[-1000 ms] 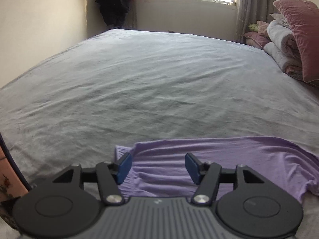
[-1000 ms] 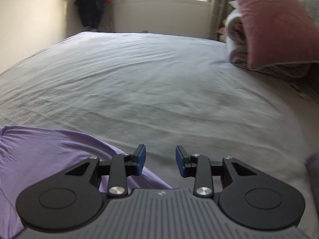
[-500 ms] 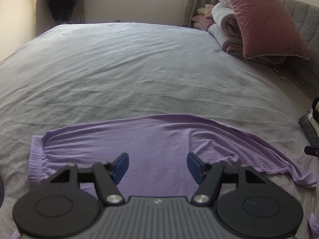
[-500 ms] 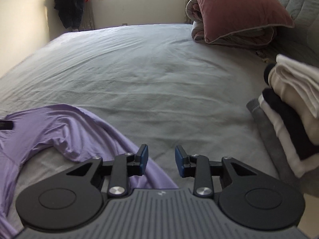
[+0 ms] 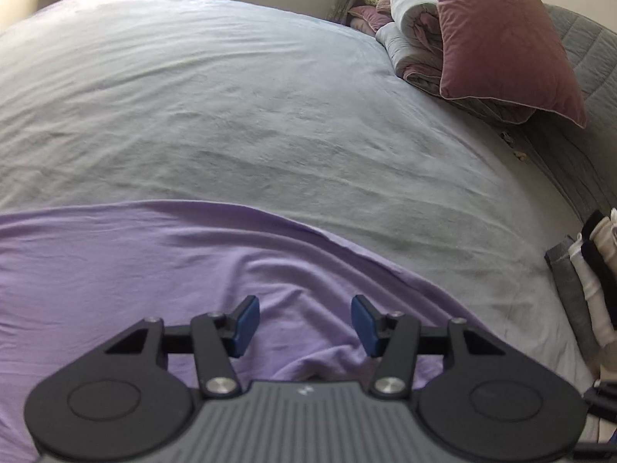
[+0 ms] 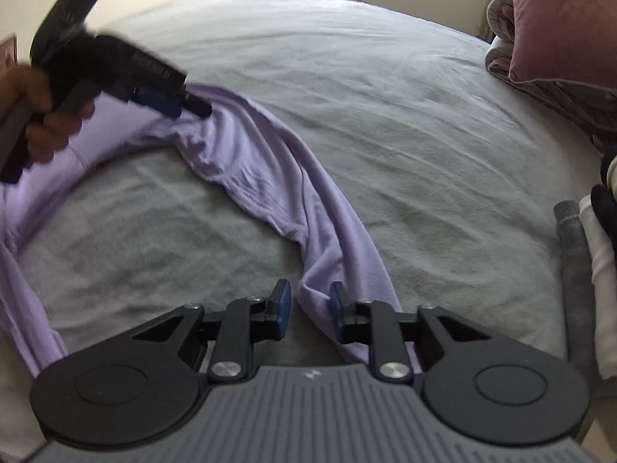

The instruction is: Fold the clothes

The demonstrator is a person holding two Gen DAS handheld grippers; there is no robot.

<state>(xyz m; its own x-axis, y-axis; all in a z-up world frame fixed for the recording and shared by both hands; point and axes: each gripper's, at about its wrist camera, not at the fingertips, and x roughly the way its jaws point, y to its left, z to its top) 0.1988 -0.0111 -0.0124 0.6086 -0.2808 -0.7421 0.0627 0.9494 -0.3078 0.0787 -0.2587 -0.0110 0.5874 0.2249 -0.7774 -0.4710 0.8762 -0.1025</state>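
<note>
Straddling a fold of shirt [image 6: 339,239] with spread right gripper [image 6: 310,306] fingers, not yet pinching; hovering left gripper [image 5: 304,318], fingers wide, over cloth. Lying on bed [image 6: 424,123], shirt running from right fingers diagonally away leftward.

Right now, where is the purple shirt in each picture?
Left wrist: the purple shirt fills the lower left, spread under the open left tongs.
Right wrist: it curves from the upper left down to the right tongs, whose jaws straddle its end.
Shared landmark: the pink pillow at upper right in both.
</note>
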